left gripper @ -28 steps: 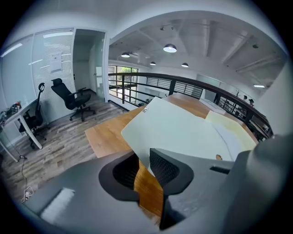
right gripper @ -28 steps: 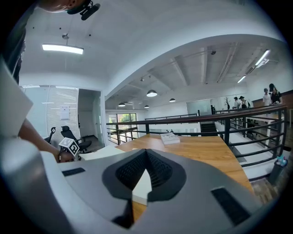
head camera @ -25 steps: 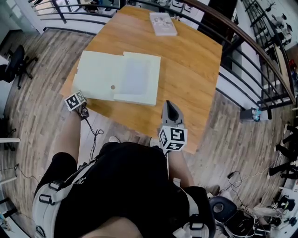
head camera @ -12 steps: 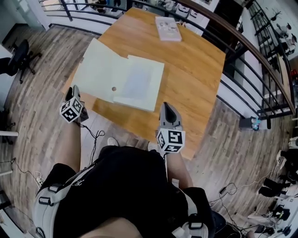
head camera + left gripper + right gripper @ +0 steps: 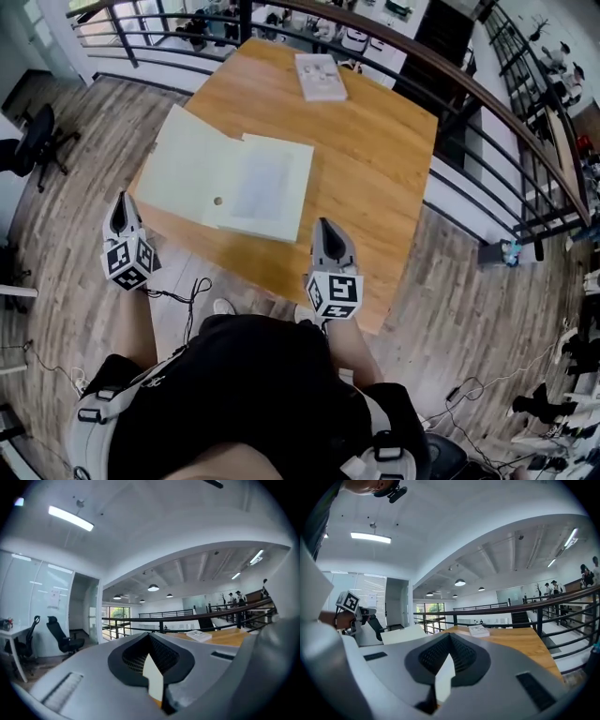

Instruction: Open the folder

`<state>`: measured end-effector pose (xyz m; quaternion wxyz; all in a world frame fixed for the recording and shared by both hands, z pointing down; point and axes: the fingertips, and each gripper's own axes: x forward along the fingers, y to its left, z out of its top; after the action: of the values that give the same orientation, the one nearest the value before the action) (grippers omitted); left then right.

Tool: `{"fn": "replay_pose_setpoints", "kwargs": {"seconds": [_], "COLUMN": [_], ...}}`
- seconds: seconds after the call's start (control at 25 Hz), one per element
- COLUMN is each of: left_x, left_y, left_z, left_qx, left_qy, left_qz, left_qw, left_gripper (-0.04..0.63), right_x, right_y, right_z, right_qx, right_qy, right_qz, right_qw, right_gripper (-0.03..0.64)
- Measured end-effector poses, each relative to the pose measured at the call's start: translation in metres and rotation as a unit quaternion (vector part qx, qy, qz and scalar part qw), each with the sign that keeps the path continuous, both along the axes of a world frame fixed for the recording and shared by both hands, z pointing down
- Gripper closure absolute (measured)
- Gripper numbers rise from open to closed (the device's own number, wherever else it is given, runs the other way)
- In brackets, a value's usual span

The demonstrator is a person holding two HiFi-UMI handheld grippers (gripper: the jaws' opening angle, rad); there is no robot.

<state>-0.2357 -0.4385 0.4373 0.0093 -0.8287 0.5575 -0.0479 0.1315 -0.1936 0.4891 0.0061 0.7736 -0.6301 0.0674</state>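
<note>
Overhang is your risk: beside your left gripper (image 5: 120, 204), clenched on nothing, the pale cream card folder (image 5: 258, 183) lies open at the wooden table's (image 5: 375, 159) near left corner, its cover jutting past the left edge. Bump that cover and the folder could slide off. Your right gripper (image 5: 324, 230), also closed and empty, hangs off the near edge.

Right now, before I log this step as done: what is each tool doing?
Left tool: jaws just closed, now shut, nothing between them.
Right tool: shut, holding nothing.
</note>
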Motion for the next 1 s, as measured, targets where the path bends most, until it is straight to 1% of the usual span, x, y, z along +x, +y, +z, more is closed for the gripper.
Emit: {"fn": "replay_pose_setpoints", "kwargs": {"seconds": [0.12,0.2,0.28,0.36,0.48,0.72,1.0], "left_x": [0.032,0.056,0.080,0.102,0.130,0.163,0.170], "left_y": [0.020,0.033,0.046,0.059,0.079,0.098,0.106], "left_z": [-0.013,-0.013,-0.005,0.005,0.019,0.032,0.042], "left_qx": [0.027,0.034,0.025,0.008,-0.007,-0.015,-0.026], "left_qy": [-0.044,-0.060,-0.063,-0.058,-0.059,-0.077,-0.080], "left_qz": [0.043,0.073,0.104,0.133,0.168,0.205,0.219], "left_qw": [0.9977,0.9949,0.9923,0.9893,0.9839,0.9756,0.9721], "left_gripper": [0.592,0.592,0.592,0.592,0.592,0.592,0.592], "right_x": [0.002,0.004,0.005,0.006,0.006,0.008,0.007], "right_y": [0.005,0.007,0.010,0.013,0.018,0.025,0.030], "right_z": [-0.007,-0.010,-0.013,-0.016,-0.018,-0.014,-0.012], "right_qx": [0.014,0.022,0.027,0.031,0.035,0.032,0.031], "right_qy": [0.002,0.003,0.004,0.007,0.009,0.004,0.005], "right_qz": [0.002,0.006,0.010,0.014,0.020,0.025,0.029], "right_qw": [1.000,1.000,1.000,0.999,0.999,0.999,0.999], "right_gripper": [0.612,0.612,0.612,0.612,0.612,0.612,0.612]}}
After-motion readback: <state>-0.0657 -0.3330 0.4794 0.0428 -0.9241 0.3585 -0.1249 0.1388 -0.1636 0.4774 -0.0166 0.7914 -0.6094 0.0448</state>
